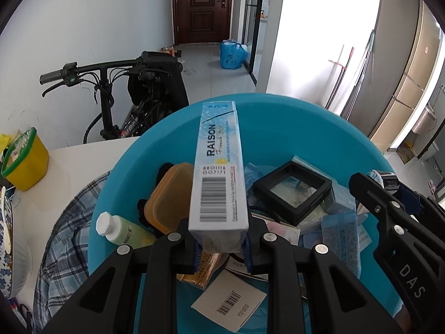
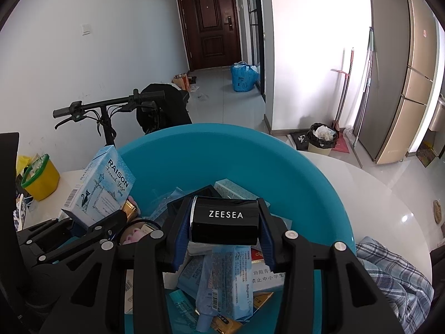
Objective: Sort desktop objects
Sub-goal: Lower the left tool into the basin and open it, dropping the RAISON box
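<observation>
White tabletop [image 1: 83, 156] carried the blue basin [image 1: 278, 128]; above it, left gripper [image 1: 221, 247] clenched the RAISON box [image 1: 219, 167], right gripper [image 2: 225, 239] the ZEESEA box [image 2: 225, 220]. Sorting seemingly midway; each needed placing next.

Both grippers [image 1: 221, 246] [image 2: 224, 239] blk plastic w/ silver screws, blue pads [image 2: 182, 239].

Basin [image 1: 278, 117] on the table [image 1: 83, 156], checked cloth [image 1: 66, 222] beside it; bottle [image 1: 122, 229], lidded container [image 1: 169, 194], framed case [image 1: 292, 192] inside — bin [image 1: 26, 161] left; bicycle [image 1: 111, 94] behind.
</observation>
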`<state>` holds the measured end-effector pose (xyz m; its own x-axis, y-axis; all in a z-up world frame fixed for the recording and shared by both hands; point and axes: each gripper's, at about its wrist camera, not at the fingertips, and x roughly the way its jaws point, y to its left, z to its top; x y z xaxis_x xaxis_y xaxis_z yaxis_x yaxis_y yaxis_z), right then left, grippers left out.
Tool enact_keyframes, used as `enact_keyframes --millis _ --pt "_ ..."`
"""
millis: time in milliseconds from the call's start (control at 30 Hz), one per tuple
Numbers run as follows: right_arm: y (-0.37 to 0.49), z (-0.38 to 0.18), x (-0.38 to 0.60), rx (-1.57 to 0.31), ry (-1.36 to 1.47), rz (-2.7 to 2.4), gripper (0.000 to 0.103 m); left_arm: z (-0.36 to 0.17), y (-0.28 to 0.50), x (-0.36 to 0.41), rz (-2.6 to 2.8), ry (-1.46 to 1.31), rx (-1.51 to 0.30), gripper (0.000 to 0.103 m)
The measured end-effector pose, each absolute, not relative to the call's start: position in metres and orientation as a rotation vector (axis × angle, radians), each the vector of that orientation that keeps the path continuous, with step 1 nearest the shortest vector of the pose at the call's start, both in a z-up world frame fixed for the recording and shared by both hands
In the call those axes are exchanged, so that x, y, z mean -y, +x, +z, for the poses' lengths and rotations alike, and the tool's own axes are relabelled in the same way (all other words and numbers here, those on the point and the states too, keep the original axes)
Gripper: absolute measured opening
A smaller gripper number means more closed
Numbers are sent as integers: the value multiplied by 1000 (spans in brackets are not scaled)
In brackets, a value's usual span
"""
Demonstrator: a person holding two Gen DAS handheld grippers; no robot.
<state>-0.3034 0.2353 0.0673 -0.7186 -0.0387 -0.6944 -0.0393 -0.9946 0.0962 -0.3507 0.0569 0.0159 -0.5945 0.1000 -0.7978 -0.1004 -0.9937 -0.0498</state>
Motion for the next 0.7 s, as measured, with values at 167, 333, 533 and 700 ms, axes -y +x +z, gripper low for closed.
enact_keyframes --millis 167,333,533,700 --pt "-305 65 -235 -156 -1194 2905 42 19 -348 -60 2724 -1343 -5 69" --pt "-308 61 -235 -163 -1219 2897 42 20 -349 -57 2735 -1345 -5 71" --pt "-309 60 -237 -174 -1232 2895 42 20 -351 -55 2739 -1357 -3 71" --pt "-312 57 -239 -185 -1258 2877 42 22 -352 -51 2748 -1357 0 71"
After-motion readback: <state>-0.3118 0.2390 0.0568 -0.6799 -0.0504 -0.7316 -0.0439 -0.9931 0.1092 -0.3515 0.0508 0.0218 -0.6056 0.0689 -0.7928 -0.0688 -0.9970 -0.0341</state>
